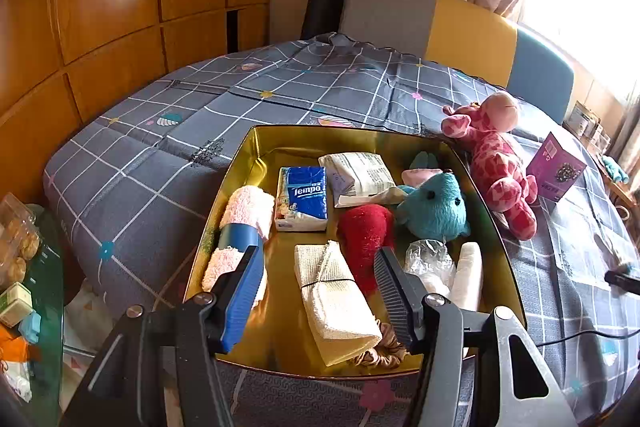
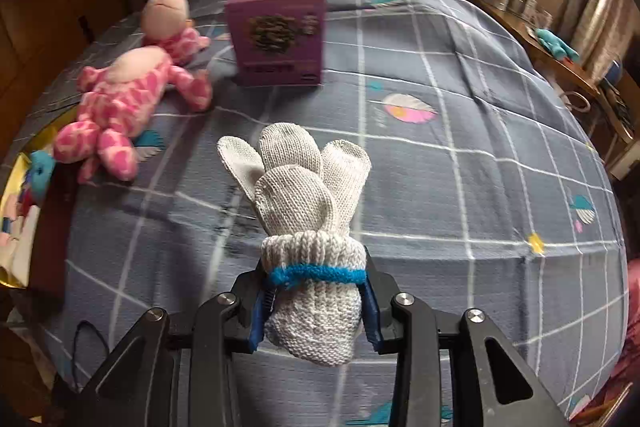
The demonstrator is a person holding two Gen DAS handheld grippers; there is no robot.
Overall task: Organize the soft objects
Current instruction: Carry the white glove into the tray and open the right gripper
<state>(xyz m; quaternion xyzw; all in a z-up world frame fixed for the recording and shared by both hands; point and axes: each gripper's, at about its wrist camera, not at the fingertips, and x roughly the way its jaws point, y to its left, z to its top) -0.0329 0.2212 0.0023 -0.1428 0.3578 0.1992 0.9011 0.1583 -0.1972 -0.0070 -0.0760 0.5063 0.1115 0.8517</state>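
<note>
My right gripper is shut on a rolled pair of white knitted gloves with a blue cuff band, held above the grey checked bedspread. My left gripper hangs open over the near end of a gold tin, with nothing between its pads. The tin holds a pink towel roll, a Tempo tissue pack, a white packet, a teal plush, a red fuzzy item, a folded cream cloth and a scrunchie. A pink giraffe plush lies beside the tin.
A purple box stands on the bed behind the giraffe. The tin's edge shows at the far left of the right wrist view. A glass side table with snacks is left of the bed. A shelf runs along the right.
</note>
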